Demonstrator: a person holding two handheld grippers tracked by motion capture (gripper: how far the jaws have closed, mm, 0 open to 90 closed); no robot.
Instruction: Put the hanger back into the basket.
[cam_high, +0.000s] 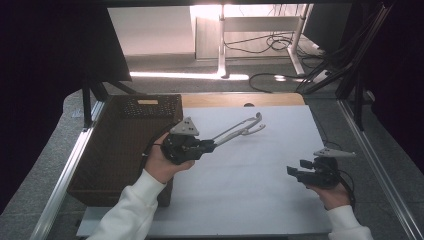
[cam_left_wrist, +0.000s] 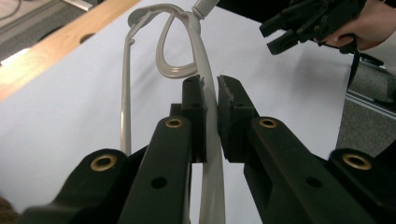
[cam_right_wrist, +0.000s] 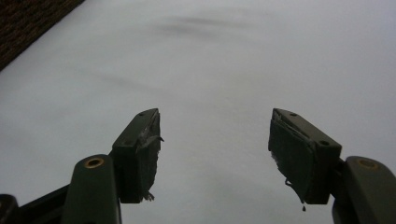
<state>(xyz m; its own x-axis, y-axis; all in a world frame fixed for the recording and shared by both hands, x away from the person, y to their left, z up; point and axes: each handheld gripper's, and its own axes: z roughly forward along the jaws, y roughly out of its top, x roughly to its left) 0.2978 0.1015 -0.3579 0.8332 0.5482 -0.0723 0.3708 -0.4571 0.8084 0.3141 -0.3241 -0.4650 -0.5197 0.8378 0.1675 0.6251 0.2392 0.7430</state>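
A pale grey plastic hanger (cam_high: 240, 129) sticks out to the right from my left gripper (cam_high: 212, 146) and hangs above the white sheet. In the left gripper view the black jaws (cam_left_wrist: 211, 86) are shut on one thin arm of the hanger (cam_left_wrist: 125, 93), whose hook loop curves away ahead of them. My right gripper (cam_high: 292, 171) is held low near the sheet's right edge, pointing left. Its jaws (cam_right_wrist: 215, 140) stand open with nothing between them, bare white sheet beneath. The left gripper view also catches the right gripper (cam_left_wrist: 270, 39) at its upper right.
A brown wicker basket (cam_high: 120, 145) stands along the left of the white sheet (cam_high: 250, 190); its corner shows in the right gripper view (cam_right_wrist: 23, 23). Metal rails (cam_high: 370, 155) run down both table sides. A wooden strip (cam_high: 240, 100) borders the far edge.
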